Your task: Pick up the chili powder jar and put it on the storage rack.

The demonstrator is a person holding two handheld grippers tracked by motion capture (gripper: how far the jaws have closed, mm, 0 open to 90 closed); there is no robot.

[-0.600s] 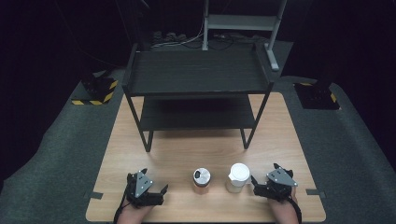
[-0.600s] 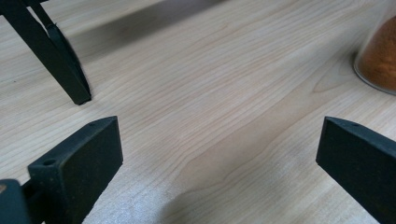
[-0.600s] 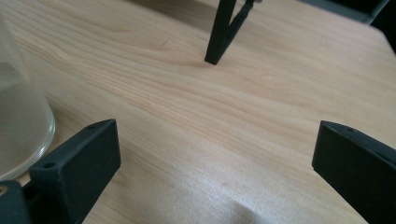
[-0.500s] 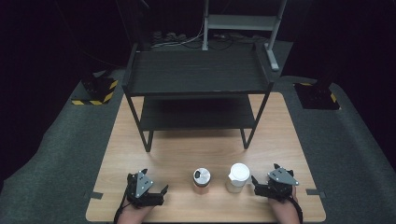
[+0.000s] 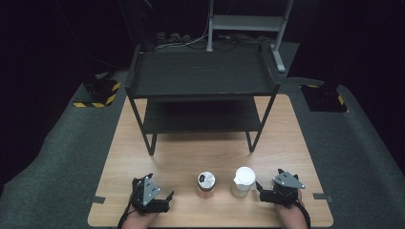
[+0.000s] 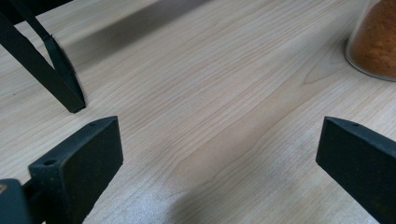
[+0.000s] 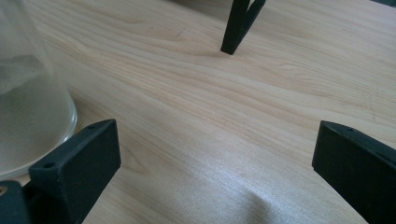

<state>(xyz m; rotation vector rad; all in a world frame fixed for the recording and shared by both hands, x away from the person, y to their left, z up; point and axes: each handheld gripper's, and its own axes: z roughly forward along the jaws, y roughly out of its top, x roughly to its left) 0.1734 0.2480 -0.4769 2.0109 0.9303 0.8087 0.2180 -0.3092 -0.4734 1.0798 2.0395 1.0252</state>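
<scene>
Jaws wide beside clear white-lidded jar [image 5: 243,181], pale powder

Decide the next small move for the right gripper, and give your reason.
Probably slide the right gripper left, toward the white-lidded jar. Its jaws stand open over bare table, and the jar sits just beside its left jaw, not between them.

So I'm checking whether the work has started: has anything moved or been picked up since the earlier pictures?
Nothing has visibly changed. The left tongs and the right tongs rest open at the near edge of the table, holding nothing. The jar of orange powder and the white-lidded jar stand between them as before, untouched.
</scene>
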